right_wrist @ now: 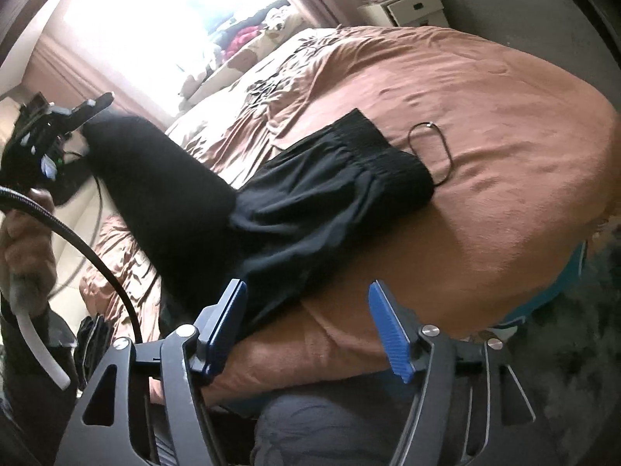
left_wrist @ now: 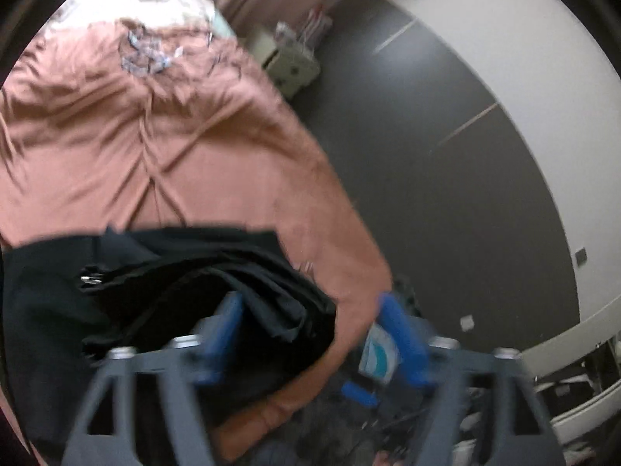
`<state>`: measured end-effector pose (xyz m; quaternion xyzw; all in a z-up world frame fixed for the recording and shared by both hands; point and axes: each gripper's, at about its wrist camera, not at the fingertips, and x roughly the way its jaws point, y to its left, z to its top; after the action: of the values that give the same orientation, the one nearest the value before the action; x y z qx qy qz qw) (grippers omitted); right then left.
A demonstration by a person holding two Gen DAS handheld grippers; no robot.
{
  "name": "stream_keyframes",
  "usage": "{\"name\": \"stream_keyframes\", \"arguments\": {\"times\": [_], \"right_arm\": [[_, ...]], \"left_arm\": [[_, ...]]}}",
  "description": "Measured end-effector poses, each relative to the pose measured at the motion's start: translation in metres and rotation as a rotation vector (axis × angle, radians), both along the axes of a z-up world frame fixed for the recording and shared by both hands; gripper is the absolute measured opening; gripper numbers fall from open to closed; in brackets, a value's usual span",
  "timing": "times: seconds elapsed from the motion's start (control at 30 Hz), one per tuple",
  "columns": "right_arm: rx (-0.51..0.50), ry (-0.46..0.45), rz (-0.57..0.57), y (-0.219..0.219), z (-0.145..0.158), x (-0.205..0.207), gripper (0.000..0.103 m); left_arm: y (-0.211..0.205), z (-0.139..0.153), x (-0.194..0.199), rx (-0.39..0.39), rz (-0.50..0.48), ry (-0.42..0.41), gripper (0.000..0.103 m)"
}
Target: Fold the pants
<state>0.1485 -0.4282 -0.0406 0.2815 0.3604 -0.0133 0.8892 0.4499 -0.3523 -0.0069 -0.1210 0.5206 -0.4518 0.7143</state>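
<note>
The black pants (right_wrist: 310, 202) lie near the bed's (right_wrist: 485, 136) foot edge, soft and limp, likely light. My left gripper (left_wrist: 310, 334) and right gripper (right_wrist: 306, 326) both stand apart, empty. I'd pinch the thick waistband, though blur hides the folds.

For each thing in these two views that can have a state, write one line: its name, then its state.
left gripper: open, holding nothing
right gripper: open, holding nothing
black pants: lying partly folded on the bed, released
drawstring: loose, looped on the cover beside the waistband
brown bed cover: spread, wrinkled
</note>
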Motion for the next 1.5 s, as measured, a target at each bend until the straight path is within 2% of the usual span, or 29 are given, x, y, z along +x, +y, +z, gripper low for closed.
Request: {"name": "stream_keyframes", "arguments": {"times": [0.13,0.33,0.57,0.77,0.9,1.07,1.27,1.5], "right_arm": [[-0.009,0.001,0.005,0.0,0.003,-0.001,0.069],[-0.038,0.007,0.034,0.003,0.005,0.007,0.069],[-0.154,0.015,0.096,0.011,0.015,0.028,0.069],[-0.3,0.001,0.216,0.031,0.03,0.05,0.069],[-0.43,0.003,0.32,0.052,0.032,0.068,0.069],[-0.506,0.014,0.429,0.072,0.032,0.087,0.069],[-0.638,0.04,0.571,0.097,0.025,0.113,0.069],[-0.718,0.059,0.744,0.128,0.017,0.141,0.069]], "left_arm": [[0.017,-0.025,-0.011,0.049,-0.017,0.043,0.086],[0.073,-0.043,-0.012,0.106,0.078,0.03,0.086],[0.144,-0.056,-0.013,0.131,0.203,0.013,0.086],[0.187,-0.071,-0.018,0.165,0.287,-0.008,0.086],[0.211,-0.086,-0.027,0.175,0.326,0.016,0.086],[0.227,-0.098,-0.043,0.228,0.365,0.0,0.086],[0.239,-0.116,-0.059,0.22,0.402,0.031,0.086],[0.25,-0.121,-0.069,0.219,0.442,0.036,0.086]]}}
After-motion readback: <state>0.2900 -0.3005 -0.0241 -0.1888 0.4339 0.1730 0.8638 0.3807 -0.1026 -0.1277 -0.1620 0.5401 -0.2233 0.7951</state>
